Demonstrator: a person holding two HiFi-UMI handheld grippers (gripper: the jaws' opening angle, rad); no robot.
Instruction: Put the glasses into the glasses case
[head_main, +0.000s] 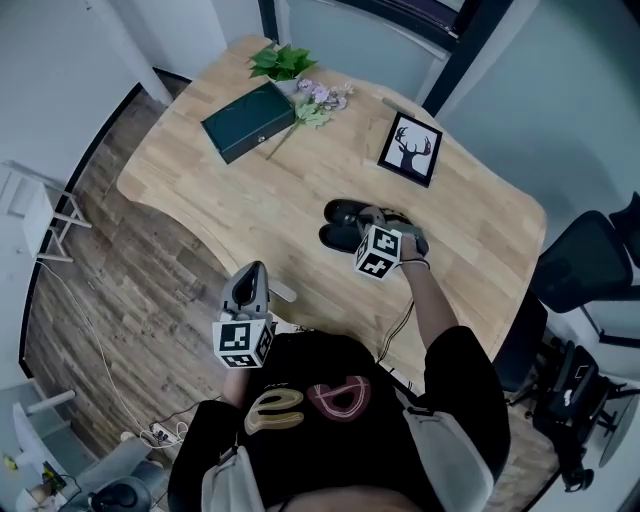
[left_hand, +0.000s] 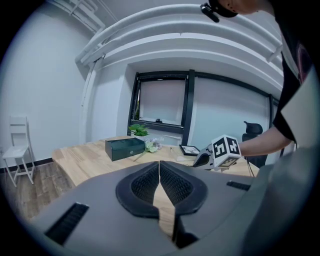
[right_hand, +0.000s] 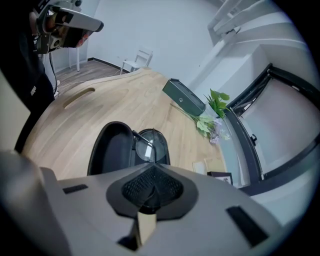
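My right tool (right_hand: 151, 169) is clamped on the glasses (right_hand: 149, 145), poised over the open case (right_hand: 111, 150). Next I'd seat them inside, then let go. My left tool (left_hand: 159, 166) is closed and empty.

No legible text; only black-white square markers on left cube (head_main: 243, 343), right cube (head_main: 378, 252).

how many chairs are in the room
2: a white chair on the floor left of the table, and a black office chair off the table's right side. Others may be hidden outside the views.
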